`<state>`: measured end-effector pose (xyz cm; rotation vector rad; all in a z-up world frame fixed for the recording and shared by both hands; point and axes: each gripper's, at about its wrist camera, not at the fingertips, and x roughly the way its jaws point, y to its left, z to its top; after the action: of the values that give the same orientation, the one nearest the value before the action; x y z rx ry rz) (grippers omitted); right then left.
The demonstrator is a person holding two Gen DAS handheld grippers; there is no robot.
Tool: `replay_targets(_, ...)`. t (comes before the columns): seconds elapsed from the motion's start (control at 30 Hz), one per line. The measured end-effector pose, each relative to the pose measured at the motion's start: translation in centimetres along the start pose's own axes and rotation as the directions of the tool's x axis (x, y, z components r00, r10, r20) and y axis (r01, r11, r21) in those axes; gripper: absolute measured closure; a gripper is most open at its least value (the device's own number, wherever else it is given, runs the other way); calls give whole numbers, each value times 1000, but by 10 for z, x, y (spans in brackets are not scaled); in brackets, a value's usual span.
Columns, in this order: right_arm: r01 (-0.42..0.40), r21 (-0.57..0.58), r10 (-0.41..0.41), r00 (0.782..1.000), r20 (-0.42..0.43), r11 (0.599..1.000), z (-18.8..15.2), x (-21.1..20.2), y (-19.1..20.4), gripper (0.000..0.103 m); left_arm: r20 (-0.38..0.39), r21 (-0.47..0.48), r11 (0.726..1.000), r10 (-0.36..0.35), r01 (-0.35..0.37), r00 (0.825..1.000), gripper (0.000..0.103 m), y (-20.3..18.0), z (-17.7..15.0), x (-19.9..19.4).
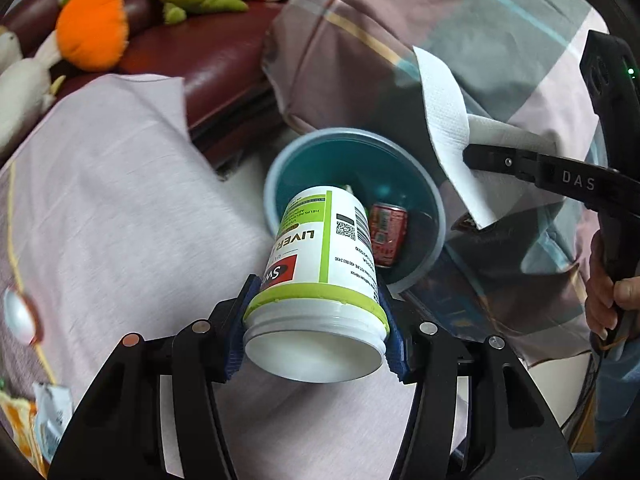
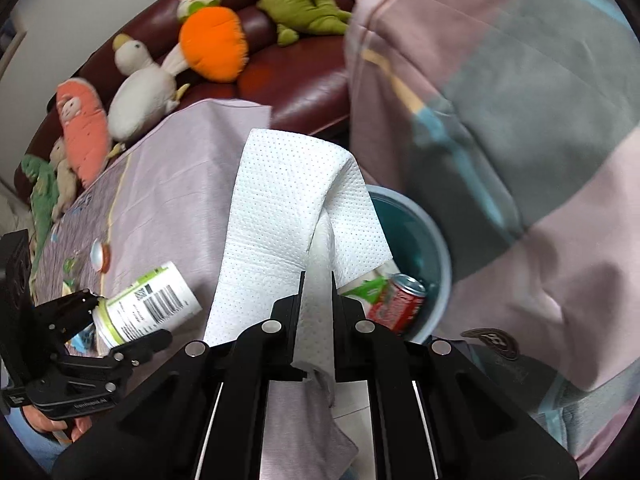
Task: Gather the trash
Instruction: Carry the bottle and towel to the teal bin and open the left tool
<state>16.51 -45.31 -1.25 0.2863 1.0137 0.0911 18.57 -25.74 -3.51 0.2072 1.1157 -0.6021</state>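
My left gripper (image 1: 316, 312) is shut on a white plastic bottle with a green label (image 1: 320, 264), open mouth toward the camera, held just over the near rim of a blue waste bin (image 1: 276, 172). A red can (image 1: 387, 236) lies inside the bin. My right gripper (image 2: 317, 280) is shut on a sheet of white paper towel (image 2: 280, 208) that drapes over its fingers, next to the bin (image 2: 436, 248). In the left wrist view the right gripper (image 1: 472, 156) carries the towel (image 1: 444, 120) beside the bin. The right wrist view catches the left gripper (image 2: 116, 320) with the bottle (image 2: 156, 300).
A lilac sheet (image 1: 120, 200) covers the bed on the left. A plaid quilt (image 1: 440, 20) hangs behind and right of the bin. A dark red sofa (image 1: 224, 60) holds several plush toys (image 1: 92, 28). Wrappers (image 1: 48, 420) lie at the bed's near left. A hand (image 1: 612, 304) grips the right handle.
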Motion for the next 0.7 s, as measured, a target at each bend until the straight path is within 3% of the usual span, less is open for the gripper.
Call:
replay_targets(0.47, 22, 36, -21, 999, -33, 999, 8, 19, -35, 96, -74, 26, 999, -27, 29, 997, 45, -23, 28, 58)
replay_targets(0.6, 30, 33, -28, 999, -45, 999, 10, 24, -38, 96, -60, 22, 1000, -11, 12, 998, 16, -22, 32, 62)
replay_targets(0.7, 34, 30, -32, 998, -53, 999, 12, 28, -38, 96, -47, 22, 1000, 5, -4, 999, 15, -19, 33, 59)
